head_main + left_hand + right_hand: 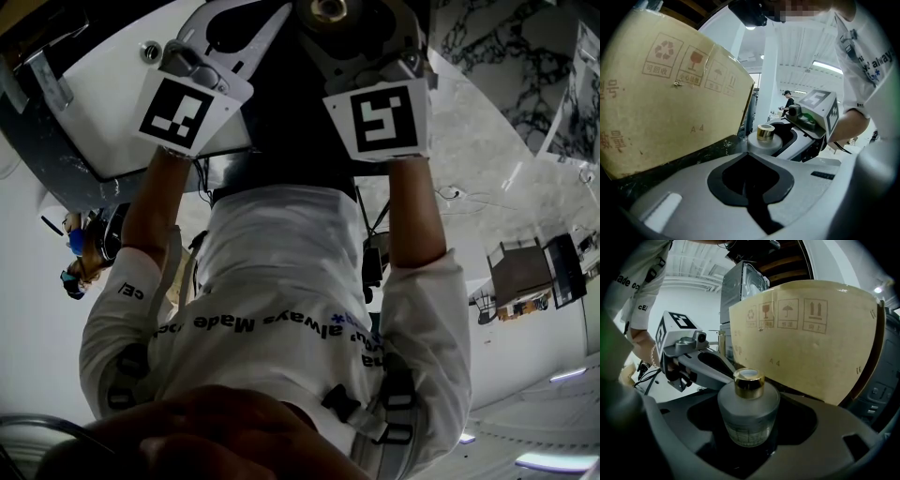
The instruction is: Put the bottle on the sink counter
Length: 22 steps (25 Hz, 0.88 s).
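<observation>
The frosted bottle (748, 416), gold cap upward, is clamped upright in the right gripper (749, 441), probably so it travels steadily. At its ten o'clock, the left gripper (751, 187) is closed and empty. A cardboard box (811, 343) stands at one o'clock. No sink counter is visible.

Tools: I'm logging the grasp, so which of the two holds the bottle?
The right tool: the gold-capped frosted bottle stands clamped between its jaws. The left tool is shut on nothing.
</observation>
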Available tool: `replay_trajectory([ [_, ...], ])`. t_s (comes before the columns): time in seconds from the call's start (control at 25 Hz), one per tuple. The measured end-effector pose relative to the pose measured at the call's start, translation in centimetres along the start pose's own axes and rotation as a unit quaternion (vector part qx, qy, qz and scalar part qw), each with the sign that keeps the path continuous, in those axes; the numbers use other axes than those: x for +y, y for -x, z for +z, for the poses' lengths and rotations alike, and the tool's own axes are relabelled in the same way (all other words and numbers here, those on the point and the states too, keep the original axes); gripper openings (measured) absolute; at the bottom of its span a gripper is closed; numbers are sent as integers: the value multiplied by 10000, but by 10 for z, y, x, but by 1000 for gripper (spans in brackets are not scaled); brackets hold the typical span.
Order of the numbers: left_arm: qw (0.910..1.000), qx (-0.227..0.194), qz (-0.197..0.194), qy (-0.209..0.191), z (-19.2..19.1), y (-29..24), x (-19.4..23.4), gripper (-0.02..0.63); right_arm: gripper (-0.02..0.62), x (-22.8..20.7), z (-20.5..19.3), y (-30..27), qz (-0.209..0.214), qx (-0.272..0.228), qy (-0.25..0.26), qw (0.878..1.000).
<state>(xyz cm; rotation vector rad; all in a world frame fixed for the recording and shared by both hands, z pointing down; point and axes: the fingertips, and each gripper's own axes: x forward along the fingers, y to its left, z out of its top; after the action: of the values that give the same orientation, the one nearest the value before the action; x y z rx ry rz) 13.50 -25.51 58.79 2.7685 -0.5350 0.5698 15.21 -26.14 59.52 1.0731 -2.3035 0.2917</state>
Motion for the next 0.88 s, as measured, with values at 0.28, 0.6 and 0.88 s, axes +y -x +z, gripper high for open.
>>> replay_trajectory([
  [0.28, 10000, 52, 70, 24, -5, -6, 5, -11, 327, -3, -6, -7, 18, 70, -58, 10000],
  [0.6, 9998, 51, 186, 68, -5, -9, 8, -11, 327, -6, -7, -9, 51, 28, -193, 9998],
  [0.88, 9998, 83, 170, 29, -8, -9, 4, -11, 327, -4, -12, -7, 63, 26, -189, 9998],
])
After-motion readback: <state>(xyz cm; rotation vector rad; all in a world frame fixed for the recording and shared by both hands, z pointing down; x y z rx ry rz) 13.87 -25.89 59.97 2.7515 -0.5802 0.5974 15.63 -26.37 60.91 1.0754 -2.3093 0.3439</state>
